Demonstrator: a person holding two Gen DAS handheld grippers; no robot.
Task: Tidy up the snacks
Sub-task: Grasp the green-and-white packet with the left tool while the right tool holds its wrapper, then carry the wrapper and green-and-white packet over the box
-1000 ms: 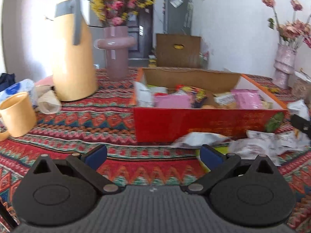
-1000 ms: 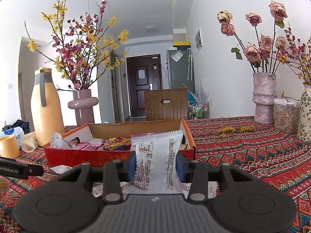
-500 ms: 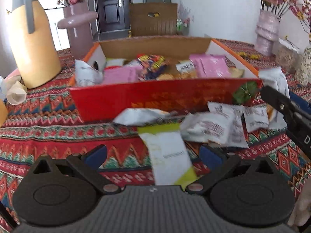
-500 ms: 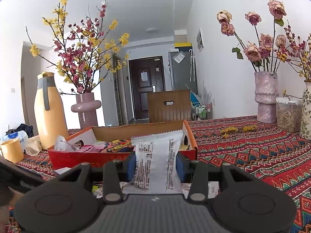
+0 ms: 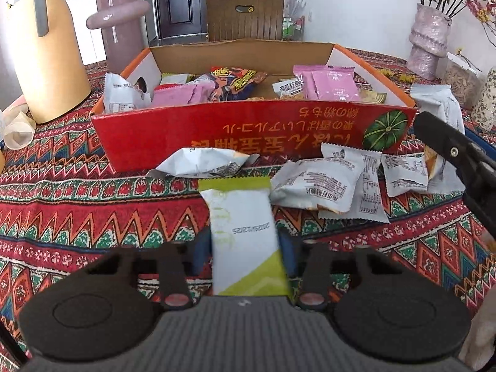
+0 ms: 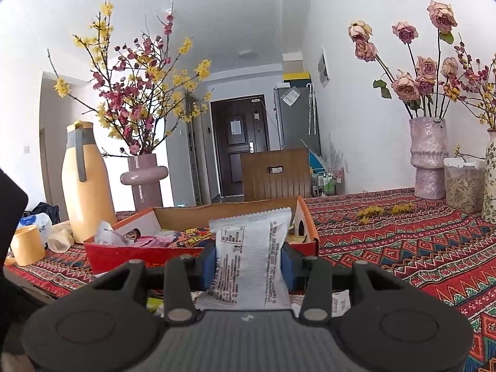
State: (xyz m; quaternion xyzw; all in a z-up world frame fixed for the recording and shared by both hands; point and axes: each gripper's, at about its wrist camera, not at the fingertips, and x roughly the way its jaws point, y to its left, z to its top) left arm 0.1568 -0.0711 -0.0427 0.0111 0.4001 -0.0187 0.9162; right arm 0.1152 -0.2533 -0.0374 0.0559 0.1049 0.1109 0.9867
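A red cardboard box [image 5: 248,130] holds several snack packets on the patterned tablecloth; it also shows in the right wrist view [image 6: 130,252]. My left gripper [image 5: 243,248] is shut on a white and green snack packet [image 5: 241,232] in front of the box. Several white snack packets [image 5: 334,186] lie loose by the box's front wall. My right gripper [image 6: 248,262] is shut on a white snack packet [image 6: 251,263], held upright above the table beside the box's right end. The right gripper's body [image 5: 458,161] shows at the right edge of the left wrist view.
A yellow jug [image 5: 40,46] and a pink vase [image 5: 121,28] stand at the back left. A yellow cup [image 6: 26,245] sits at the left. A pink flower vase [image 6: 429,161] and a jar [image 6: 463,186] stand at the back right. A wooden chair [image 5: 245,15] is behind the table.
My left gripper moved right and down over the loose packets and closed on the white and green packet. My right gripper keeps its packet and has barely moved.
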